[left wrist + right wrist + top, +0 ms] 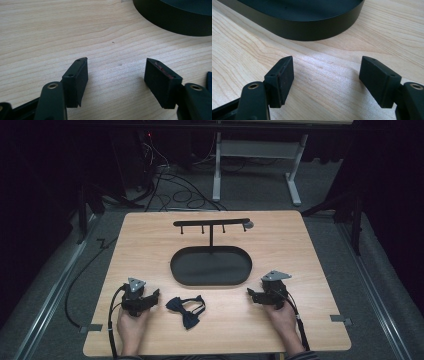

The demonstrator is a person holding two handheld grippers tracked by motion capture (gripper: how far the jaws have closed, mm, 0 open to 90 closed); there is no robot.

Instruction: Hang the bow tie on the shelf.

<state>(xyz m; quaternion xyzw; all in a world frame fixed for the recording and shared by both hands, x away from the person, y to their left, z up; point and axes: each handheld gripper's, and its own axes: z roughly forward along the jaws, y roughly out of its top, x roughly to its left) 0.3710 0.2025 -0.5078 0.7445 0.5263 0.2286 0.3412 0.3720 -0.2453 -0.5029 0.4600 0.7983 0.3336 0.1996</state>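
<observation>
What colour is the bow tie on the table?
Dark navy bow tie, seen best in the high view.

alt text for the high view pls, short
A person's hands hold the left tool and the right tool, both open, low over a wooden table, with a dark bow tie lying between them. Behind it stands a black oval tray whose post carries a hook bar.

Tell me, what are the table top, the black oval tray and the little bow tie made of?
The table top looks like pale wood or wood-look laminate: its grain lines show clearly. The oval tray seems matte black metal or plastic, with a smooth, even wall; I cannot tell which. The bow tie looks like dark fabric, soft and folded.
</observation>
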